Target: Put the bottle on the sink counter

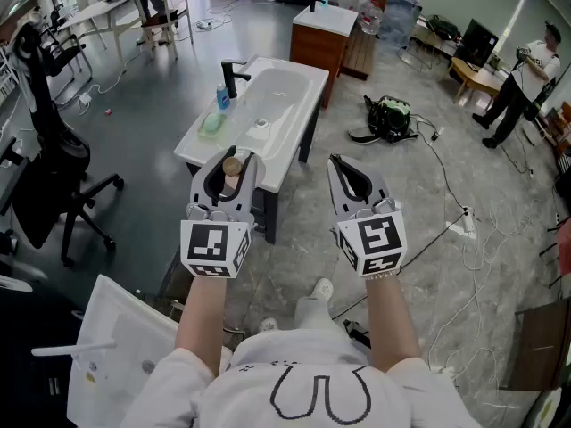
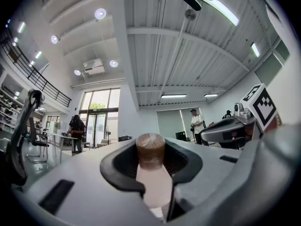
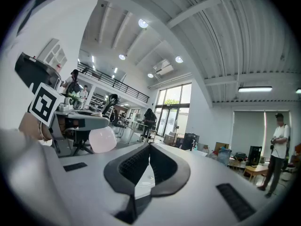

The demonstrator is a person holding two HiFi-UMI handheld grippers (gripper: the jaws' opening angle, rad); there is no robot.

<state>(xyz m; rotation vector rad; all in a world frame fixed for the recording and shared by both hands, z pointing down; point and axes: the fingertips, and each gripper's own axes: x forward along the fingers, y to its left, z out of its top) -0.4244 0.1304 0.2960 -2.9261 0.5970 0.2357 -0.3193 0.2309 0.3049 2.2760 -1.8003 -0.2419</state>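
Note:
In the head view my left gripper [image 1: 235, 155] is held up in the air, shut on a small pale bottle [image 1: 232, 168] with a brown cap. The left gripper view shows the bottle [image 2: 153, 182] upright between the black pads of that gripper [image 2: 150, 142], cap on top. My right gripper [image 1: 335, 160] hangs beside it, jaws together with nothing in them, as the right gripper view confirms [image 3: 149, 146]. The white sink counter [image 1: 297, 105] stands on the floor ahead of and below both grippers, with a black faucet [image 1: 232, 77] on its left rim.
On the counter's left edge stand a blue bottle [image 1: 222, 96] and a green soap [image 1: 211, 123]. A black office chair [image 1: 45, 168] is at the left, a wooden cabinet [image 1: 321, 38] behind the sink, a black bag [image 1: 388, 114] and cables on the floor right. A person [image 1: 526, 78] stands far right.

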